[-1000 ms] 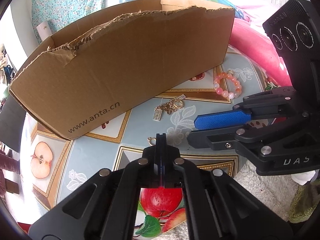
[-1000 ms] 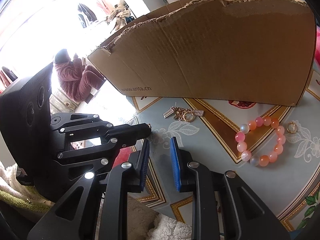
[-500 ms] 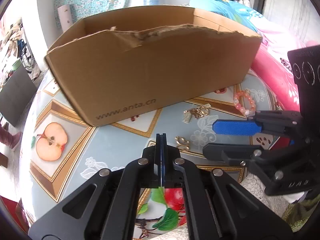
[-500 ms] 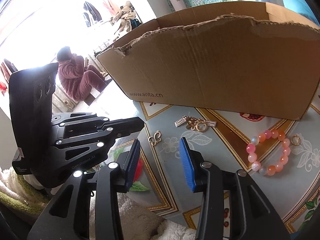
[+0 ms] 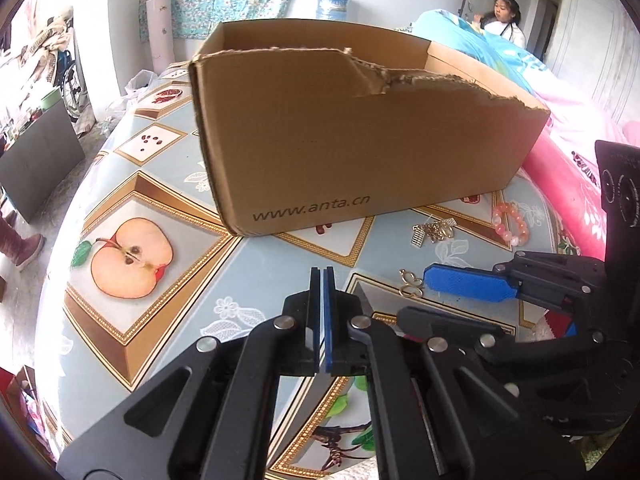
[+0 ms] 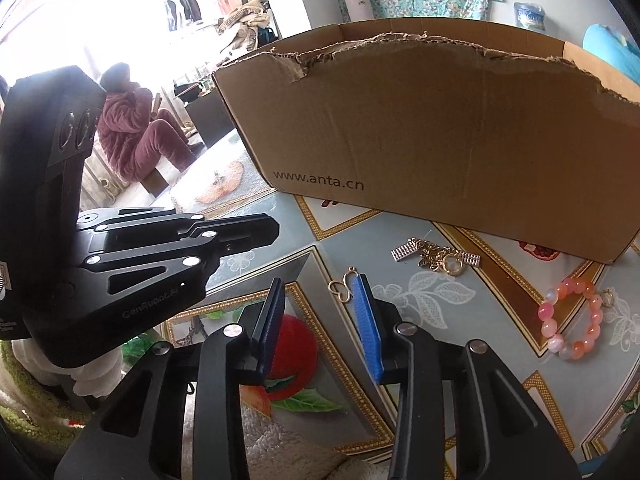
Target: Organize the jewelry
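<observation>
My left gripper [image 5: 320, 276] sits at the lower centre of its own view with its two blue-lined jaws pressed flat together and nothing between them; from the right wrist camera I see it as a black body at the left of the frame [image 6: 256, 232]. My right gripper [image 6: 318, 292] has its jaws spread wide, and it holds nothing. In the left view it reaches in from the right edge, one blue pad [image 5: 468, 282] facing up. A small gold clasp [image 6: 342, 288] of looped wire lies on the table just beside the tip of my right finger with the bright blue pad [image 6: 368, 320], slightly above centre in the right view; whether they touch I cannot tell. The same clasp shows right of centre in the left view [image 5: 410, 282], just left of the blue pad. Farther up and to the right, a tangle of gold chain jewelry [image 6: 438, 258] with small rectangular charms lies close to the foot of the torn cardboard box [image 6: 440, 128], which fills the upper middle of both frames and reads "www.anta.cn". A pink bead bracelet [image 6: 570, 320] rests at the right edge of the right view, near a small gold ring [image 6: 608, 298]. Everything sits on a tablecloth [image 5: 160, 288] printed with fruit.
</observation>
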`<state>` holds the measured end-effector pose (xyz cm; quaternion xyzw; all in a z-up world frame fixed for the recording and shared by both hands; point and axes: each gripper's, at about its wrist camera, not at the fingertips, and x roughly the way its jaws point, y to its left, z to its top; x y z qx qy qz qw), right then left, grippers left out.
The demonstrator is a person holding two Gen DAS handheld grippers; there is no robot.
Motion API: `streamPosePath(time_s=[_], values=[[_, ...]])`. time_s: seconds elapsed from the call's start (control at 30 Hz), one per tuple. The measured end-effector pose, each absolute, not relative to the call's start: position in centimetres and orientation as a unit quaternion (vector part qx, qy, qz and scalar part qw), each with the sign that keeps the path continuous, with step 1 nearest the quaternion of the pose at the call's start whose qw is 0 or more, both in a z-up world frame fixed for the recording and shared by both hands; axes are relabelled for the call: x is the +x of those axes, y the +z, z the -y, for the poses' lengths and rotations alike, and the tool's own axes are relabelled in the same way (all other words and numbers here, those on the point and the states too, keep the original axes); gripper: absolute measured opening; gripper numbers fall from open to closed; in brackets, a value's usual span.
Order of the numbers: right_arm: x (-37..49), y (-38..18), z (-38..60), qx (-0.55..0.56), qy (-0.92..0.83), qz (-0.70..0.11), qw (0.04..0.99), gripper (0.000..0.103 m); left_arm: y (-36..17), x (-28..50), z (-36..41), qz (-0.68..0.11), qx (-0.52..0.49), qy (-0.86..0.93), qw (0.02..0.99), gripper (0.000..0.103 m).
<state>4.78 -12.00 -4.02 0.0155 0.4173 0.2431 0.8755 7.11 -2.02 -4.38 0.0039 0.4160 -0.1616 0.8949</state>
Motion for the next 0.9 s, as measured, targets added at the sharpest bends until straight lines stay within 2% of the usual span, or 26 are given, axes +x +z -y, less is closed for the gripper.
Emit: streamPosePath(time_s=[0.23,0.5,0.77,0.9], values=[[5.0,-3.7,10.8,0.000,0.185,-0.422,0.888,0.027,-4.3,6.7,0.8,-0.407,-0.020,-0.167,0.898,0.001],[5.5,-3.5,10.3,-0.003,0.160,-0.438,0.885,0.009,-4.1,6.4,-0.2,-0.397,-0.036,-0.171,0.901,0.001],[5.6,-3.4,11.6,0.014,0.175,-0.459,0.871,0.008,-4.0,6.1,-0.6,-0.393,-0.042,-0.174,0.902,0.001],[5.1,-3.4,11.9,0.028,0.187,-0.481,0.856,0.011,-4.0,5.9,-0.9,-0.392,-0.047,-0.173,0.902,0.001]])
